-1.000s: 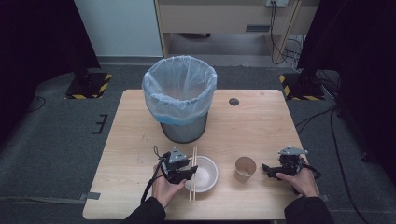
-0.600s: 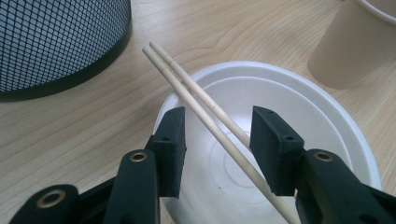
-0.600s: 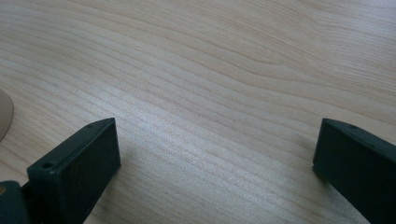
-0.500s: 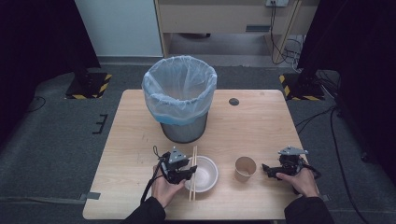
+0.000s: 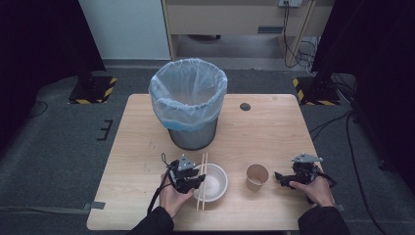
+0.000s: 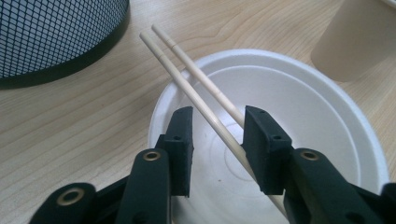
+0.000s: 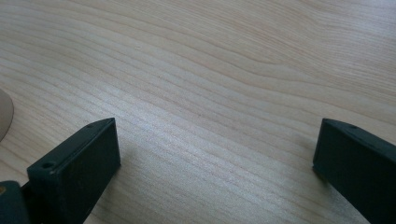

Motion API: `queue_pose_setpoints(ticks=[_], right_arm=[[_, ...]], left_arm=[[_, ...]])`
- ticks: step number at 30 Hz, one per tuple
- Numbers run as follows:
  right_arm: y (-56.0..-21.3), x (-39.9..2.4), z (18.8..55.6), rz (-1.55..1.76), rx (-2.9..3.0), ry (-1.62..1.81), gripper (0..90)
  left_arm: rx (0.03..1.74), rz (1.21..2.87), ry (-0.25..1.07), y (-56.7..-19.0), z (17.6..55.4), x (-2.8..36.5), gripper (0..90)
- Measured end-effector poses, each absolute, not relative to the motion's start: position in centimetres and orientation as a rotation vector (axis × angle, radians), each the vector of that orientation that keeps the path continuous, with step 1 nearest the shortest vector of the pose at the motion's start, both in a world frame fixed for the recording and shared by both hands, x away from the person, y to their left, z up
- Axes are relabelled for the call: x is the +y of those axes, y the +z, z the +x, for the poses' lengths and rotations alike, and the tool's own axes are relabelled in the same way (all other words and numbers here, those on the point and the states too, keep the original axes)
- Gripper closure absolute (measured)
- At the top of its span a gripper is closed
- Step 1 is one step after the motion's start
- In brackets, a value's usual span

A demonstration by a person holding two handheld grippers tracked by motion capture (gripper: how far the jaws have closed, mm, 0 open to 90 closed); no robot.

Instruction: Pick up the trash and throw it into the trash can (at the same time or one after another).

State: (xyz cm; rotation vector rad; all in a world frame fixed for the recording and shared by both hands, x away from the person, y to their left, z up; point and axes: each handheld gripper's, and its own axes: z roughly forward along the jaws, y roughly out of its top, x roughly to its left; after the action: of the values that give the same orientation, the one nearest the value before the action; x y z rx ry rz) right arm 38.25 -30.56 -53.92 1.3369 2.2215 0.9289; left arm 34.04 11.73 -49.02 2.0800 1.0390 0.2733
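Table (image 5: 147, 142): left hand-held gripper (image 6: 215, 135) closing, straddling chopsticks (image 6: 187, 74).

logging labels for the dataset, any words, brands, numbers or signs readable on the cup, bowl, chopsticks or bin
None can be read: the paper cup, white bowl, chopsticks, lined bin and table show no print.
Yellow-and-black hazard stripes on the floor bases carry no words.

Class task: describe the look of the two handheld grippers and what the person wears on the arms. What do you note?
Both the left gripper and the right gripper are black, with blocky rectangular jaws bearing small screw holes. Each carries a grey three-cornered plate on top and a trailing black cable. The person wears dark sleeves.
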Motion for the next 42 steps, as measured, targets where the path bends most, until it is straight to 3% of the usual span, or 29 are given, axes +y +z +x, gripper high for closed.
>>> queue_pose_setpoints(ticks=[19, 24, 42], right_arm=[[-53.9, -30.6, 38.2, 1.336, 2.223, 0.93, 0.9], [-53.9, -30.6, 38.2, 1.336, 2.223, 0.93, 0.9], [-53.9, -30.6, 38.2, 1.336, 2.223, 0.93, 0.9]], left_arm=[[1.025, 2.102, 0.246, -49.2, 34.1, 11.4, 77.5], [1.01, 2.119, 0.233, -49.2, 34.1, 11.2, 84.1], [0.956, 2.044, 0.276, -46.9, 33.6, 12.2, 85.0]])
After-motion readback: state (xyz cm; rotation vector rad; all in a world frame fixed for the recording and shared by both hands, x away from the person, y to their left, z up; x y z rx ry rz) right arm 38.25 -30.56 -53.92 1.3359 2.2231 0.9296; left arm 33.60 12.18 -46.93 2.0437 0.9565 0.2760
